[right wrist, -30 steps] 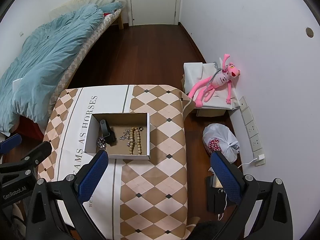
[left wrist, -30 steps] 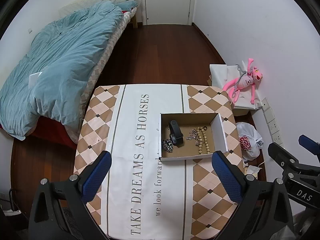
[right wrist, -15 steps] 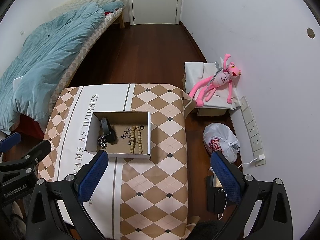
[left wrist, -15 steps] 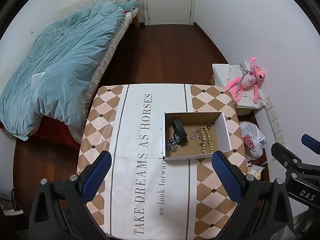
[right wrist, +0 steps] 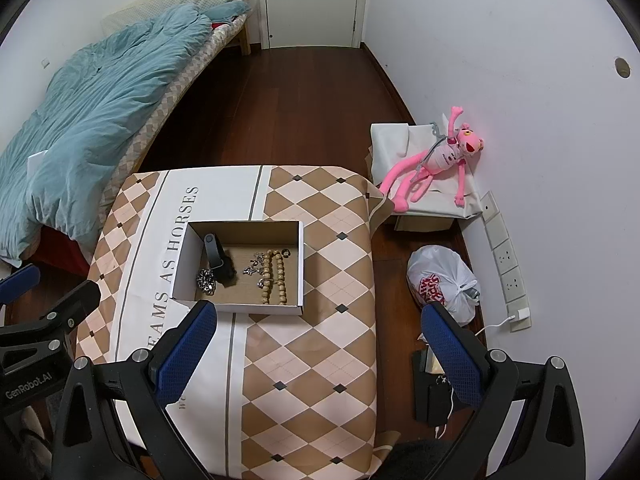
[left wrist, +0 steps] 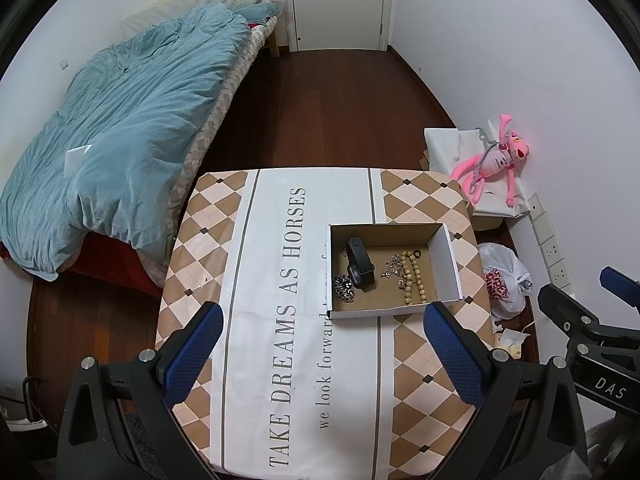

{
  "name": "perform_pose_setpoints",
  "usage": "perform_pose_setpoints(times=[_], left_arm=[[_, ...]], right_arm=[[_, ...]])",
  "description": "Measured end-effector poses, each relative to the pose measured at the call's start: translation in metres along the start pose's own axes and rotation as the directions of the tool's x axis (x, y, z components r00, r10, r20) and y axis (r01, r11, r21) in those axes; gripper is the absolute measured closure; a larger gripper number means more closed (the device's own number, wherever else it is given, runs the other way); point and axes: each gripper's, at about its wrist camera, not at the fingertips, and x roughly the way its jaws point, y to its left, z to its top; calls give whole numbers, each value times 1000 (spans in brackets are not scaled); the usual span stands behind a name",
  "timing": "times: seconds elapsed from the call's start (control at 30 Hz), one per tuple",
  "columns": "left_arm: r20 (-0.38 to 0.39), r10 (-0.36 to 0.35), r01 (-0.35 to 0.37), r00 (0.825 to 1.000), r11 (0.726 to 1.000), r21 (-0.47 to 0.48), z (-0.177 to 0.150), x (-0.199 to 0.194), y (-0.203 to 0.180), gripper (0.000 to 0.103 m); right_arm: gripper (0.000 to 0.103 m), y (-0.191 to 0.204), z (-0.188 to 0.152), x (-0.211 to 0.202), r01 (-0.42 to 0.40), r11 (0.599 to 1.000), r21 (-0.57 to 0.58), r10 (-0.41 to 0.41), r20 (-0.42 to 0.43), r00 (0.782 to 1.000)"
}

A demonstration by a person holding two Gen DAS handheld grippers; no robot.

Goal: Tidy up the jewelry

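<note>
A shallow cardboard box [left wrist: 444,258] [right wrist: 180,264] sits on the table with the patterned cloth [left wrist: 280,280] [right wrist: 320,280]. In it lie a black smartwatch [left wrist: 360,268] [right wrist: 218,260], a silver chain [left wrist: 344,288] [right wrist: 206,282], small silver charms [left wrist: 390,270] [right wrist: 252,264], a wooden bead string [left wrist: 414,280] [right wrist: 274,276] and a small dark ring [left wrist: 419,255] [right wrist: 285,254]. My left gripper [left wrist: 320,350] is open and empty, high above the near table. My right gripper [right wrist: 318,350] is open and empty, above the table's near right part.
A bed with a blue duvet [left wrist: 120,140] stands at the left. A pink plush toy [right wrist: 436,160] lies on a covered box by the right wall. A white plastic bag [right wrist: 442,280] and a cable lie on the floor. A closed door [left wrist: 338,4] is at the far end.
Both grippers have drawn back and up a little; the table and box look slightly farther in both views. The box contents have not moved.
</note>
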Motion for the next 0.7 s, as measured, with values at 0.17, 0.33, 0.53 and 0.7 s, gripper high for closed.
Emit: perform_pose_setpoints(times=[0.17, 0.33, 0.53, 0.7], left_arm=[[2, 2, -2, 1000, 1000, 0, 0, -2, 0, 1], [0, 4, -4, 1000, 1000, 3, 0, -2, 1, 1], [1, 1, -1, 1000, 1000, 0, -1, -3, 0, 1], [3, -1, 1, 1000, 1000, -1, 0, -5, 0, 1]], right_arm=[[0, 0, 0, -1, 0, 1000, -1, 0, 0, 1000], [0, 0, 1, -1, 1, 1000, -1, -1, 0, 1000], [0, 0, 1, -1, 0, 1000, -1, 0, -1, 1000], [0, -1, 1, -1, -1, 1000, -1, 1, -1, 1000]])
